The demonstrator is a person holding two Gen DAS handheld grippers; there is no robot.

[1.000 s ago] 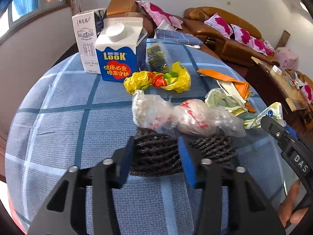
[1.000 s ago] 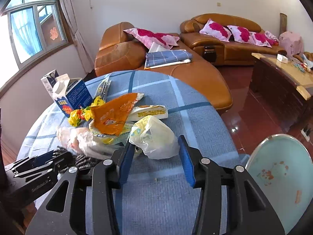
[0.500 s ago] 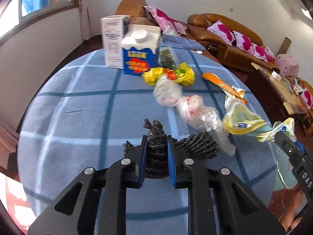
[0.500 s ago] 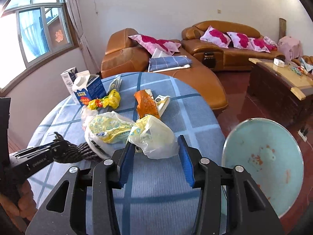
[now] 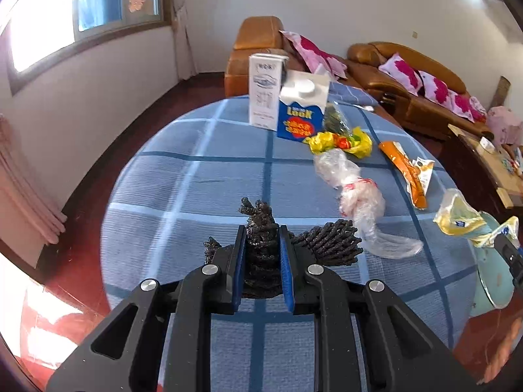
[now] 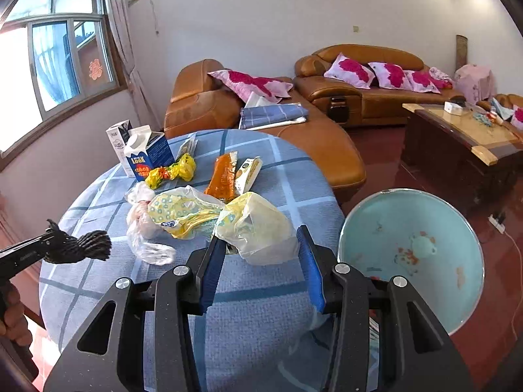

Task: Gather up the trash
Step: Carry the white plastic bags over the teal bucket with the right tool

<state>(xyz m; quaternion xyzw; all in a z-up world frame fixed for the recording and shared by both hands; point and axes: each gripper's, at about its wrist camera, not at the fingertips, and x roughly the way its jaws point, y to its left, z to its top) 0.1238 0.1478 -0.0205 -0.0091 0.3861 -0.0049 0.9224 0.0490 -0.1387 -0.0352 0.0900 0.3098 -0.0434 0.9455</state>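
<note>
My left gripper (image 5: 261, 238) is shut on a black foam net (image 5: 261, 228) and holds it lifted above the round blue checked table (image 5: 196, 189); it also shows in the right wrist view (image 6: 81, 246). My right gripper (image 6: 260, 245) has its jaws around a pale yellow plastic bag (image 6: 261, 225) and holds it up, above the table's near edge. A light blue basin (image 6: 412, 254) sits just right of the table, below its edge. A clear plastic bag (image 5: 356, 199) and a yellow printed bag (image 6: 183, 212) are on the table.
Two milk cartons (image 5: 302, 111) (image 5: 264, 91) stand at the table's far side with a yellow wrapper (image 5: 340, 142) and an orange packet (image 5: 405, 170). Brown sofas (image 6: 369, 75) and a wooden coffee table (image 6: 457, 143) lie beyond.
My left gripper closed on the black net and lifted it off the table. My right gripper rose with the pale yellow bag, and the basin came further into view.
</note>
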